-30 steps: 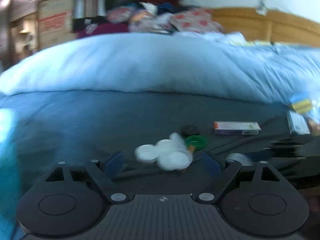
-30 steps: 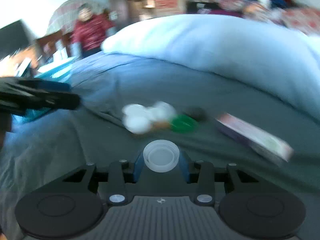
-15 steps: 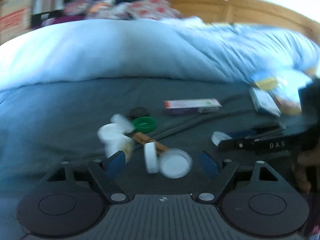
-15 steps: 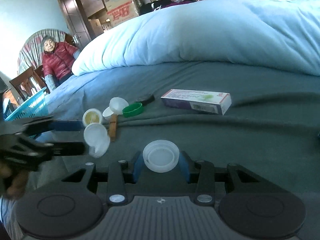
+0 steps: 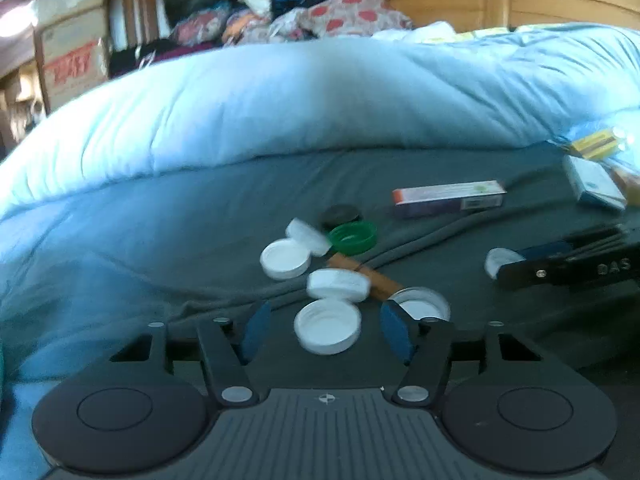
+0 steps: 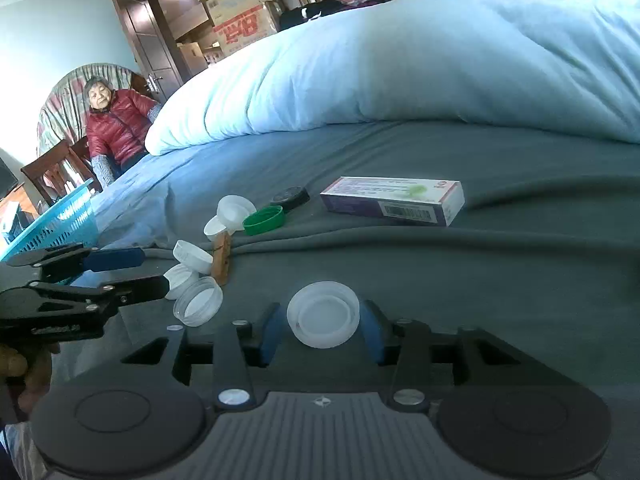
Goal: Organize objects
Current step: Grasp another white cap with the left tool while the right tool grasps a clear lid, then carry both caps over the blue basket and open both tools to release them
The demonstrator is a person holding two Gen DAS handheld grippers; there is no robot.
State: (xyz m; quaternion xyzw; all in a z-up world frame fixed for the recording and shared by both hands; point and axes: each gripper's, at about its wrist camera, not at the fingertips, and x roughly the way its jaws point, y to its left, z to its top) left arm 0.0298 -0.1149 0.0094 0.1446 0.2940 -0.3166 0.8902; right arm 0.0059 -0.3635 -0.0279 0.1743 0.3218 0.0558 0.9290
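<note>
A pale blue duvet (image 6: 440,60) heaped on the grey-sheeted bed (image 6: 520,272) — daylight falling across. Stacked cardboard boxes (image 6: 240,20) flank a dark wooden door (image 6: 144,40).

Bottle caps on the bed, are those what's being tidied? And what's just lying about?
Part of the job:
white cap between the closing left gripper fingers; translucent cap in the opening right gripper; green cap; black cap; maybe the medicine box.

Just lying about:
quilt; cardboard boxes; clothes pile.
</note>
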